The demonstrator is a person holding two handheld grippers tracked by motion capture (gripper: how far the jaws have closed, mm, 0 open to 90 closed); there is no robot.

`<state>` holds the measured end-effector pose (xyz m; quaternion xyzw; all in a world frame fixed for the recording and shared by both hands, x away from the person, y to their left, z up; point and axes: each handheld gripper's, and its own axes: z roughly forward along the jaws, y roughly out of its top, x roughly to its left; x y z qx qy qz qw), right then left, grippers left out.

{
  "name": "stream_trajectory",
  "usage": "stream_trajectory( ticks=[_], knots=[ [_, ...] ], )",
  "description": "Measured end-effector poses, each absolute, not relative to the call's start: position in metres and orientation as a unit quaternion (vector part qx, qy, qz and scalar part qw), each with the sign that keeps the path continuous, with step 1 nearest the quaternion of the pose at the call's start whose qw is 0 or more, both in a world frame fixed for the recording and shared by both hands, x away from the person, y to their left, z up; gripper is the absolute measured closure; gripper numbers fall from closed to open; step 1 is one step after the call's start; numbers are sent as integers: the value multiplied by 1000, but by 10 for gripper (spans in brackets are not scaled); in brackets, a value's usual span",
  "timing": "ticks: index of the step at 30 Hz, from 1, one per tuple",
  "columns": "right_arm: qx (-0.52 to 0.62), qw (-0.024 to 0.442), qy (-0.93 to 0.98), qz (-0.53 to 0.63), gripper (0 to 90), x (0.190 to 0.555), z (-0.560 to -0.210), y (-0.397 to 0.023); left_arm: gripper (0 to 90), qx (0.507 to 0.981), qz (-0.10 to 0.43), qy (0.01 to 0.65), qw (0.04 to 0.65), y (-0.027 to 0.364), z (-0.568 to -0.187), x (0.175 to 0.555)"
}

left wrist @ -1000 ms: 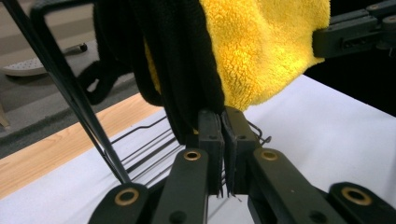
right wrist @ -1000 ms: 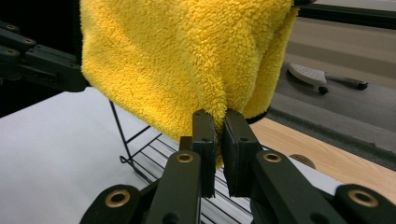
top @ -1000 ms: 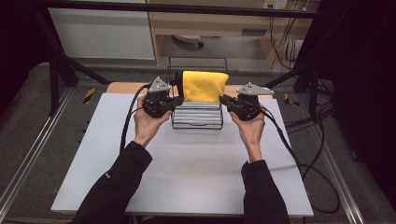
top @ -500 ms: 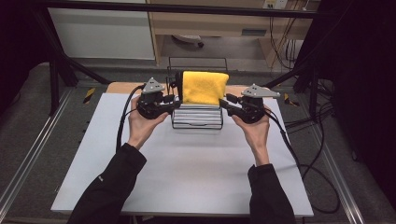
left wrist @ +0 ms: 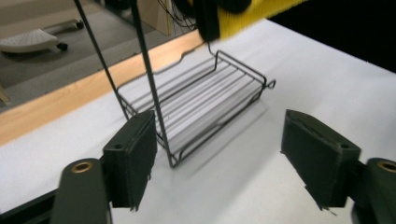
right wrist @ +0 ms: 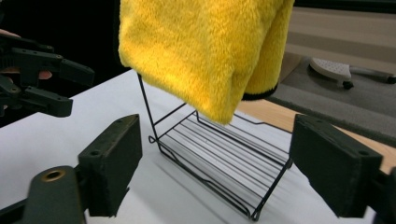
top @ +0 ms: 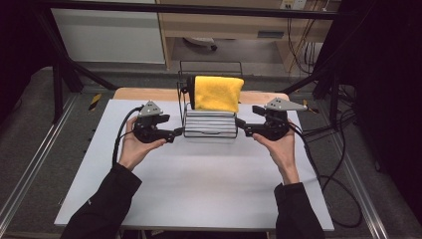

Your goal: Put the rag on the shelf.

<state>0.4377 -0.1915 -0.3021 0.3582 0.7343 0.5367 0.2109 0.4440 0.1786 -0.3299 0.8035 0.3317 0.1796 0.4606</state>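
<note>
Right now I am looking at a black wire rack sitting at the far middle of the white table, with a folded yellow towel hanging over its top bar and drooping above the flat wire shelf; the shelf itself is lying bare. I am holding the left gripper just beside the rack's left end and the right gripper just beside its right end, both pointing inward at it. Both pairs of jaws have just been opening and are now standing wide apart, gripping nothing; in the left gripper view the rack's near corner post is rising between the pads without touching them, and in the right gripper view the towel is hanging above the gap. Behind the rack the table's wooden far edge is showing, and cables are trailing off the right side. The near half of the table is giving me broad open room
</note>
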Motion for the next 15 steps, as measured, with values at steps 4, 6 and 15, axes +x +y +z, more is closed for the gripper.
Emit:
stream_trajectory(
  ticks=[4, 6, 15],
  knots=[
    [363, 202, 739, 531, 108, 434, -309, -195, 201, 804, 175, 337, 458, 191, -341, 437],
    [365, 196, 740, 529, 88, 432, -313, -197, 175, 802, 173, 341, 459, 197, -345, 434],
    [378, 177, 750, 513, 38, 421, -340, -205, 86, 802, 171, 356, 448, 221, -366, 417]
  ],
)
